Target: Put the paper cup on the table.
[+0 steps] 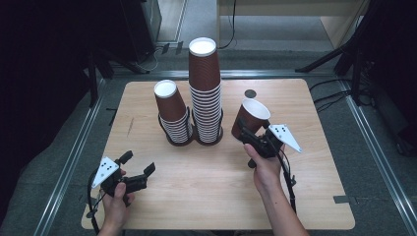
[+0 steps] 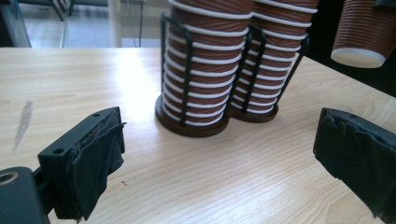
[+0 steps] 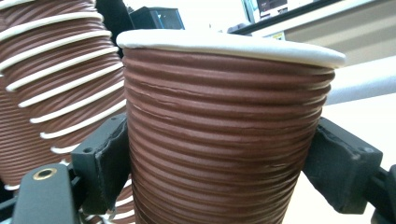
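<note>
Left to right across the wooden table (image 1: 314, 196).

Left gripper (image 1: 138, 163): low over the near-left part of the table, jaws spread wide, nothing between them. Left gripper view: worn black pads (image 2: 100, 154) pointed at the 2 stacks, bare wood between pads. Best kept idle and clear of the stacks, or used to steady a holder if one rocks.

Short stack (image 1: 172, 113): ribbed brown cups with white rims, seated in a black wire holder (image 2: 187, 70), top cup tilted toward the left. Touching, or just beside, its neighbour at the base.

Tall stack (image 1: 205, 93): same kind of cup, same kind of holder, roughly upright, well higher than the short one.

Single cup (image 1: 252, 120): clamped by the right gripper (image 1: 253, 137), lifted off the table, just right of the tall stack, mouth tilted up and away. Right gripper view: both pads pressed on the ribbed wall (image 3: 224, 140) below the rim, jaws closed on the cup as far as it allows, wall not visibly crushed.

Step in hand, judged: carrying 1 cup, probably to or from a stack; direction not clear.

Notes for doing it well:
- Hold squeeze as is; more risks buckling the paper.
- Level the cup before nesting.
- Approach from above, not sideways; tall stack looks tippy.
</note>
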{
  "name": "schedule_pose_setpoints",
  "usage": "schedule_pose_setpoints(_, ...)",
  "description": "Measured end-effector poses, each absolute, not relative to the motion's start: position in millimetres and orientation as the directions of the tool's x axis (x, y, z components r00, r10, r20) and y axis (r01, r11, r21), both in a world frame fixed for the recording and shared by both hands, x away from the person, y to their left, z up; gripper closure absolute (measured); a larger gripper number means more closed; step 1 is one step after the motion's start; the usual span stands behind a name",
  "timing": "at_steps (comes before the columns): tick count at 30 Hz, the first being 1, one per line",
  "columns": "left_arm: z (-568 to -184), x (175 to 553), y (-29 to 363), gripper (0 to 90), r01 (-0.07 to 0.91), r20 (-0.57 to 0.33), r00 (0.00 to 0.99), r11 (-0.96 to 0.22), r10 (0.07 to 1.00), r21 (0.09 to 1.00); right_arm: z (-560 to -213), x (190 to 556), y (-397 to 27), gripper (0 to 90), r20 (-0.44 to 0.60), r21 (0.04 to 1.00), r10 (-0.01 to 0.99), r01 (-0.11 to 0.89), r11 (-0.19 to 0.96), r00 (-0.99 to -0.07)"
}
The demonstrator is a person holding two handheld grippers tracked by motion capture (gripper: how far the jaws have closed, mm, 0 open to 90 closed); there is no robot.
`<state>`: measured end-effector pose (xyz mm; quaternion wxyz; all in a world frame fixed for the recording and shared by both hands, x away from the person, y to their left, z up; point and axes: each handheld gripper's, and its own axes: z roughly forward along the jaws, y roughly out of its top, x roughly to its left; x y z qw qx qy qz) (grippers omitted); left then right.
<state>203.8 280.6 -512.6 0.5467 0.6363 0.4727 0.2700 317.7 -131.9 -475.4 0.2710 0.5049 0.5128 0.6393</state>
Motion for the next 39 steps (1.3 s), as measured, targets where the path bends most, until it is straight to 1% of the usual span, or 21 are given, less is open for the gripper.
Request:
schedule_pose_setpoints(1, -513.6, 203.3, 282.5, 2.2, 0.309, -0.174, 0.401, 0.046, 0.899, 0.950, -476.0, 318.8, -132.9, 15.6, 0.362, 0.932, 0.865, 0.162, -0.325, -0.347)
schedule_pose_setpoints(7, -520.5, 200.4, 290.8, 2.2, 0.327, -0.181, 0.385, 0.049, 0.905, 0.944, -482.2, 324.7, -135.7, 15.2, 0.249, 0.968, 0.900, 0.078, -0.237, -0.358)
schedule_pose_setpoints(9, -522.5, 199.3, 293.6, 2.2, 0.331, -0.179, 0.379, 0.047, 0.908, 0.942, -484.9, 327.8, -137.6, 15.2, 0.225, 0.974, 0.910, 0.071, -0.214, -0.348)
schedule_pose_setpoints(16, -528.0, 195.6, 306.9, 2.2, 0.342, -0.184, 0.352, 0.057, 0.918, 0.938, -497.7, 341.6, -146.3, 14.9, 0.187, 0.981, 0.935, 0.097, -0.166, -0.301)
schedule_pose_setpoints(18, -532.5, 193.2, 312.1, 2.2, 0.351, -0.191, 0.344, 0.063, 0.919, 0.934, -502.2, 345.5, -148.3, 14.9, 0.159, 0.986, 0.944, 0.097, -0.137, -0.288)
schedule_pose_setpoints(24, -539.6, 190.8, 327.1, 2.2, 0.360, -0.221, 0.300, 0.104, 0.928, 0.927, -515.4, 357.7, -154.8, 14.7, 0.132, 0.990, 0.959, 0.082, -0.115, -0.250)
schedule_pose_setpoints(28, -544.0, 190.7, 330.3, 2.2, 0.364, -0.212, 0.282, 0.100, 0.936, 0.926, -518.9, 365.6, -159.7, 14.5, 0.152, 0.987, 0.956, 0.099, -0.130, -0.252)
schedule_pose_setpoints(30, -545.8, 190.1, 331.8, 2.2, 0.367, -0.215, 0.281, 0.102, 0.935, 0.924, -520.6, 369.4, -163.3, 14.5, 0.162, 0.984, 0.960, 0.108, -0.141, -0.229)
schedule_pose_setpoints(35, -545.9, 187.1, 334.3, 2.2, 0.357, -0.210, 0.270, 0.105, 0.940, 0.928, -526.6, 378.2, -168.5, 14.2, 0.125, 0.988, 0.975, 0.111, -0.106, -0.181)
schedule_pose_setpoints(37, -546.5, 187.6, 334.3, 2.2, 0.357, -0.217, 0.264, 0.114, 0.940, 0.927, -529.3, 380.9, -168.2, 14.0, 0.094, 0.990, 0.981, 0.117, -0.074, -0.169)
schedule_pose_setpoints(39, -546.8, 187.5, 332.8, 2.2, 0.357, -0.204, 0.269, 0.099, 0.941, 0.929, -531.3, 382.6, -167.5, 13.9, 0.065, 0.992, 0.984, 0.120, -0.045, -0.167)
